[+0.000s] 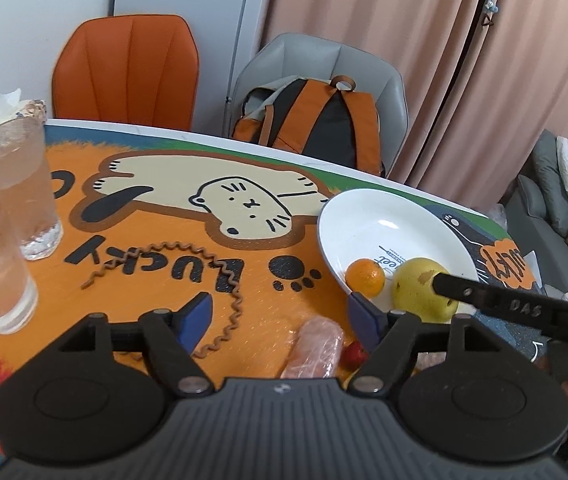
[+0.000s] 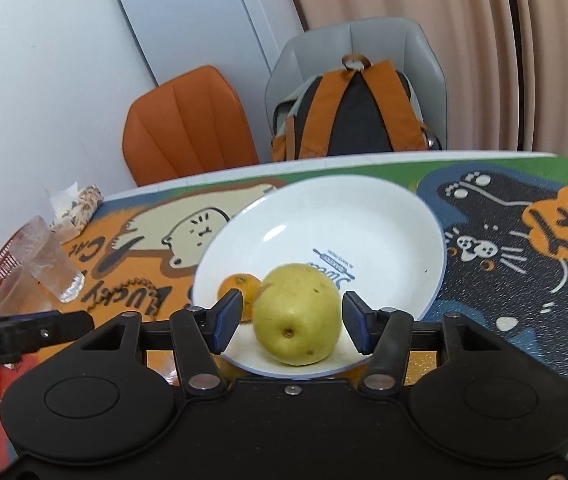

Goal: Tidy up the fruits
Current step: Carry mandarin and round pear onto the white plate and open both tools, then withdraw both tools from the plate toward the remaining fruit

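Near the front rim of the white plate (image 2: 384, 216) sit 2 fruits: a yellow-green pear (image 2: 298, 314) and, just beside it on its left, a small orange (image 2: 238, 286). The right gripper (image 2: 290, 320) frames the pear with its blue pads apart; slim gaps show on both sides, so I judge it not clamped. The left gripper (image 1: 280, 320) stands wide apart over the table mat (image 1: 156, 236) with nothing between its fingers. A wrapped pinkish item (image 1: 316, 346) and a red fruit, perhaps a strawberry (image 1: 354, 354), lie below it off the plate. The pear looks firm, fairly heavy, smooth-skinned and rounded, so it could roll or slip; squeezing across its widest middle seems safest. The orange looks lighter, with a dimpled, grippier peel. The strawberry seems soft and bruisable. The glazed plate is hard and slick
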A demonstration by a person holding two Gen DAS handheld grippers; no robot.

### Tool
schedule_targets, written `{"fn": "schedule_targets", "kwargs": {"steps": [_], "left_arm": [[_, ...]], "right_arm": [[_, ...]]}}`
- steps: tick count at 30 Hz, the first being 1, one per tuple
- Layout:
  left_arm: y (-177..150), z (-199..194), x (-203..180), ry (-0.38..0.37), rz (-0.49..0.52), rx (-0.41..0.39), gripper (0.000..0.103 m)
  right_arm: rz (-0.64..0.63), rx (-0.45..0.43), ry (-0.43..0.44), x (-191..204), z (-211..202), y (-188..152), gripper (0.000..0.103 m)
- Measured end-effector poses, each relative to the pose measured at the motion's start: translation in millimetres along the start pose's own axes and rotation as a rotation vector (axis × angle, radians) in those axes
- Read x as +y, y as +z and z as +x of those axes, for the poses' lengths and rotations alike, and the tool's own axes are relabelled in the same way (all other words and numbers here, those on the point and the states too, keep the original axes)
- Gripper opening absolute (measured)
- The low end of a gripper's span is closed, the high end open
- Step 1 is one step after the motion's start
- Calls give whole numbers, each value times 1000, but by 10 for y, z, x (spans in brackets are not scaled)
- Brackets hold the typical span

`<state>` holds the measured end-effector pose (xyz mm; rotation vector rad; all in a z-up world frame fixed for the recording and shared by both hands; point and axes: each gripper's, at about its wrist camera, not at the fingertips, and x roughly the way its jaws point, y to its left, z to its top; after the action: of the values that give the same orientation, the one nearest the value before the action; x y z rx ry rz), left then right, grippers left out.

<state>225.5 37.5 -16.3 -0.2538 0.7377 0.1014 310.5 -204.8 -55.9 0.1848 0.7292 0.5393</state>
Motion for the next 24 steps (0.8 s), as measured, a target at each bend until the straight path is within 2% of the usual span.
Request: {"fn": "schedule_targets", "kwargs": {"steps": [9,12,14,18,20,24], "left_arm": [[-134,-219,14,-4,6,-24,76],[-181,-298,6,-3,9,-29,78],[-207,-345,4,-4,10,-33,79],[-254,-424,-4,2,12,-39,81],[-278,-471,-19,11,14,-42,82],[-338,-586,-48,13,20,-53,86]], "right_arm": [[-14,-33,15,115,-342,-76,56],[-14,-33,15,119,-389,-110,60],[-11,-35,20,123,-450,-145,70],[-10,-51,24,142,-591,-194,82],[-5,-59,31,156,-670,-218,93],[-5,-61,49,195,-788,-260,103]]}}
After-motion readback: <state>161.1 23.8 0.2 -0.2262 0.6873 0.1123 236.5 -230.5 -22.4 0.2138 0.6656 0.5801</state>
